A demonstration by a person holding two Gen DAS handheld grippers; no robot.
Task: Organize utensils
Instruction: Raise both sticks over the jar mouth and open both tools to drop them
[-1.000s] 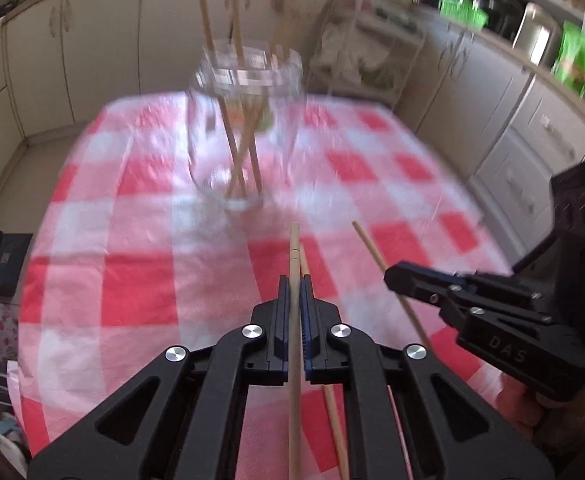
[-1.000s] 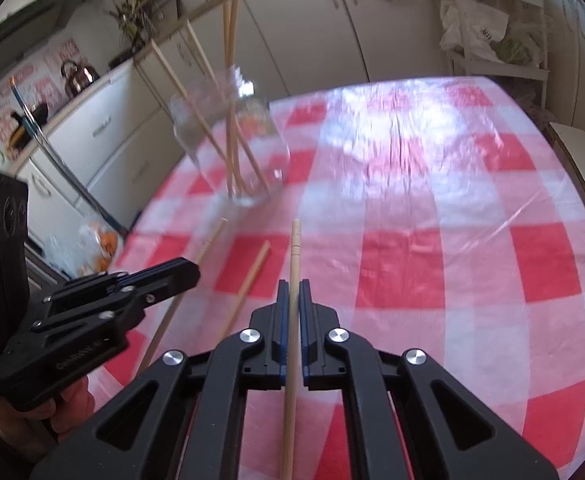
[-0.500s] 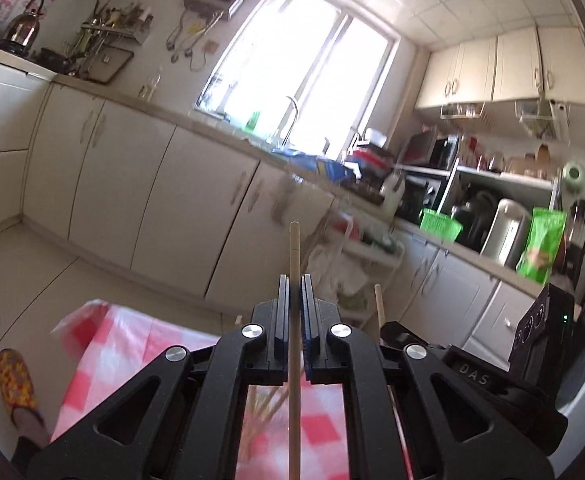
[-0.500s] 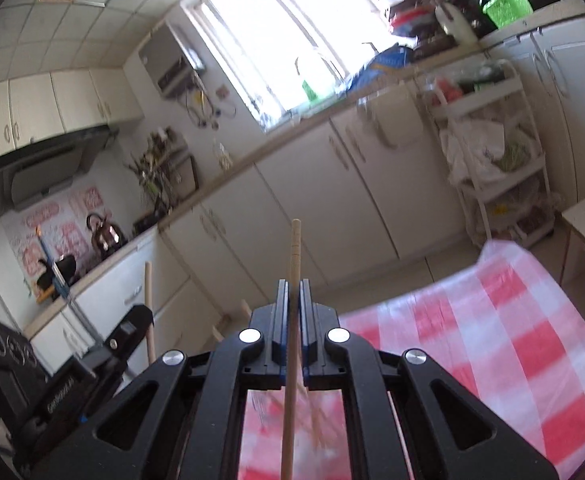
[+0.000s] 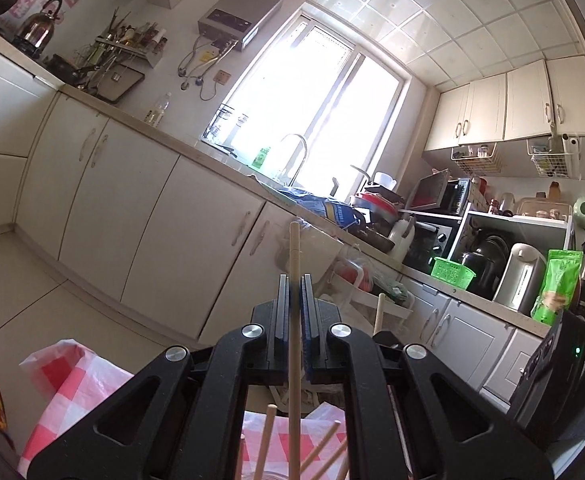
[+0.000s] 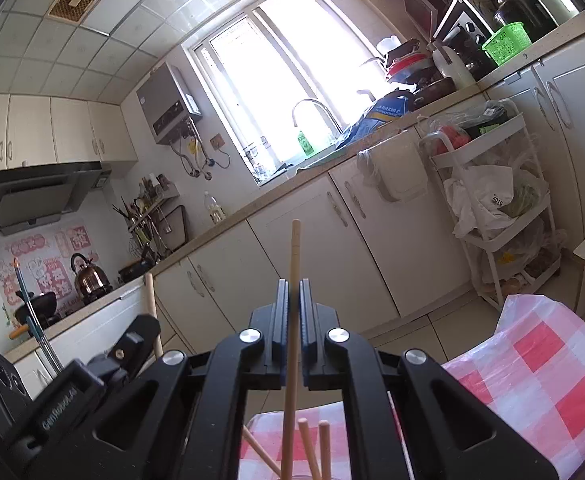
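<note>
A: Two pale, round wooden chopsticks are in your grip, one per tool. Your left gripper [image 5: 295, 280] has its black jaws closed narrow on the first pale wooden chopstick [image 5: 294, 320], and its long axis runs straight along the fingers, the tip pointing ahead toward the cream kitchen cabinets [image 5: 140, 200].

B: And my other hand?

A: Your right gripper [image 6: 293, 284] is pinched just as tight on the second pale wooden chopstick [image 6: 292, 320], which also lies along the fingers with its squared tip toward the sunlit window wall. Both sticks pass back between the pads and down below the frame.

B: What does each camera catch that the other misses?

A: Your left wrist view shows the right tool's black body [image 5: 548, 380] at its right edge, with a stick end rising beside it, plus the green plastic basket [image 5: 451, 273] and the green packet on the counter. Your right wrist view shows the left tool's black body [image 6: 92, 392] at its left, a stick end above it, the steel kettle [image 6: 88, 276] and the white wire trolley [image 6: 504, 216].

B: Anything under the tools?

A: More bare wooden chopstick ends [image 6: 312, 448] stand up at the bottom edge of both views, over the glossy red-and-white checked tablecloth [image 6: 552, 380]. What holds them is barely visible.
</note>
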